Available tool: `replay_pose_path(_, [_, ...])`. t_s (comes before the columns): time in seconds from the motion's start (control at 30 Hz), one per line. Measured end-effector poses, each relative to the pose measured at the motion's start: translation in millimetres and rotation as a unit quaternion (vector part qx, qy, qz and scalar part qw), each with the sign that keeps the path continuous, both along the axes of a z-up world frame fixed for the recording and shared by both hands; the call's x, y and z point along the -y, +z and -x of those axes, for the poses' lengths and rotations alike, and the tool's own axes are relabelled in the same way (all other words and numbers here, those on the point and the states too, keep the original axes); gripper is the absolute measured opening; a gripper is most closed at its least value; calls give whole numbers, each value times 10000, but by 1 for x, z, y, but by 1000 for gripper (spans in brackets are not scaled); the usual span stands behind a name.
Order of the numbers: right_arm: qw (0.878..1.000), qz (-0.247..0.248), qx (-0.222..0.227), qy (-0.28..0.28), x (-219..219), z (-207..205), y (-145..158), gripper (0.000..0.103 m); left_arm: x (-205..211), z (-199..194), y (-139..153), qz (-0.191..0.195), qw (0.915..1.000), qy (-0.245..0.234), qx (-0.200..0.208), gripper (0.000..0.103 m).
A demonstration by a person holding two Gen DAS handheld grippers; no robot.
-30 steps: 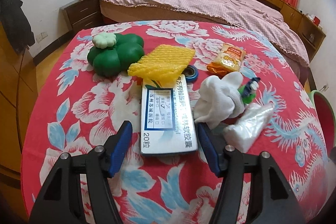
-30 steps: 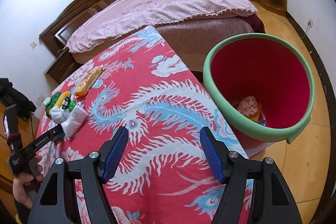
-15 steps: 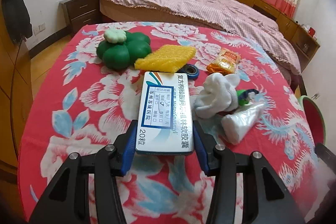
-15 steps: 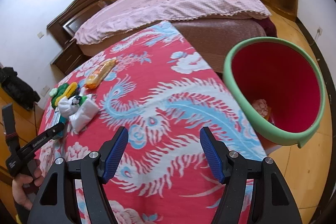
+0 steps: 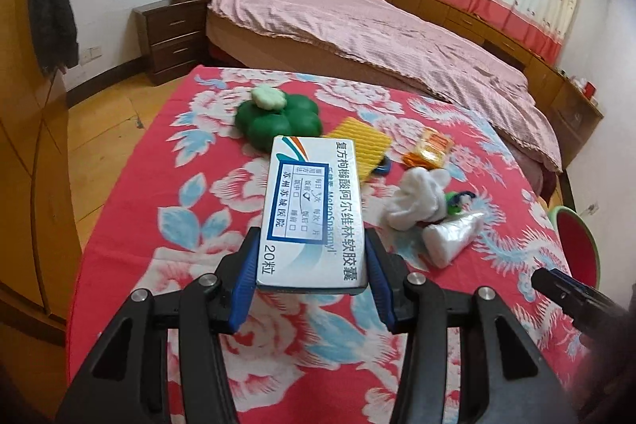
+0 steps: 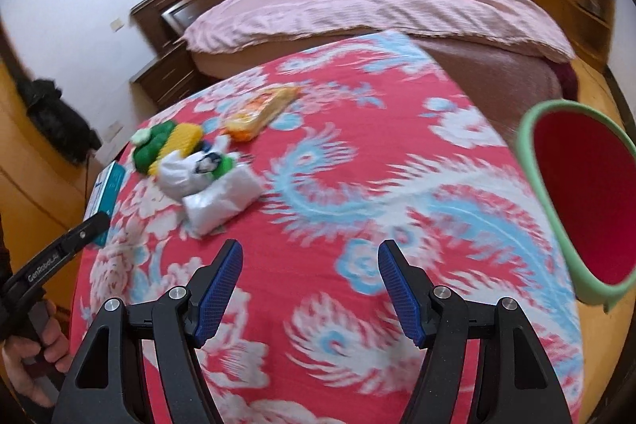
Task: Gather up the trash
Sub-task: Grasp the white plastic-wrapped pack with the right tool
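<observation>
bedroom setting: bed with pink textured cover, dark wooden headboard, red-and-cream curtains behind. table draped in red cloth printed with white and pale-blue flowers and feathers.

left gripper: black frame, blue ribbed pads clenched on both long edges of medicine box, lifted clear of cloth. jaws have just been closing, box between them. box flat, rectangular, glossy white card with blue-bordered label, printed characters and orange-green stripes at far corner; near end slightly dented. same box visible at left edge of right wrist view, teal side showing.

left on cloth beyond box: green lobed cushion-like object with pale flower knob; yellow waffle-textured sponge; orange crinkled snack wrapper; crumpled white cloth wad with small green-and-blue item beside; clear plastic bag, folded and shiny.

right gripper: pads released, wide apart, nothing between, hovering over bare cloth. round bin, mint-green rim, red inside, off table's right edge. hand gripping left tool's handle at lower left.
</observation>
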State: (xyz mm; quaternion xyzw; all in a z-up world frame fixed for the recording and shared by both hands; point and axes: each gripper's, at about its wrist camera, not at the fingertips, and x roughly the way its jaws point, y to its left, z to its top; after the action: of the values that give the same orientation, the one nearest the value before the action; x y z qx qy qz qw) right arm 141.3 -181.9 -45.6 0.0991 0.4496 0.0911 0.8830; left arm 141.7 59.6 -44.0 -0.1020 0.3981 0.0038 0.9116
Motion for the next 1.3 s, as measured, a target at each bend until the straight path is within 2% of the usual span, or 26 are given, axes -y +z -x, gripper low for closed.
replay_pose_path(0.07, [9999, 14, -9, 157, -11, -6, -2, 73, -5, 0, -2, 52, 10000, 67, -23, 50])
replay_pose_path(0.13, [9996, 3, -44, 289, -20, -13, -5, 82, -10, -1, -5, 77, 9999, 125, -38, 50])
replay_pose_path(0.23, [9989, -8, -72, 458, -32, -22, -10, 82, -16, -2, -8, 80, 9997, 214, -41, 50])
replay_pose_path(0.73, [9934, 646, -33, 950, -77, -65, -32, 85, -28, -7, -21, 209, 9991, 340, -124, 50])
replay_pose_path(0.93, [9921, 770, 7, 989, -80, -67, -34, 84, -25, -7, -22, 218, 9992, 294, -137, 50])
replay_pose_path(1.0, [9922, 759, 46, 984, -80, -64, -33, 74, -22, -7, -21, 216, 9993, 272, -124, 50])
replay_pose_path(1.3, [9960, 453, 53, 773, -59, -42, -22, 73, -11, 1, -12, 216, 9997, 121, -36, 50])
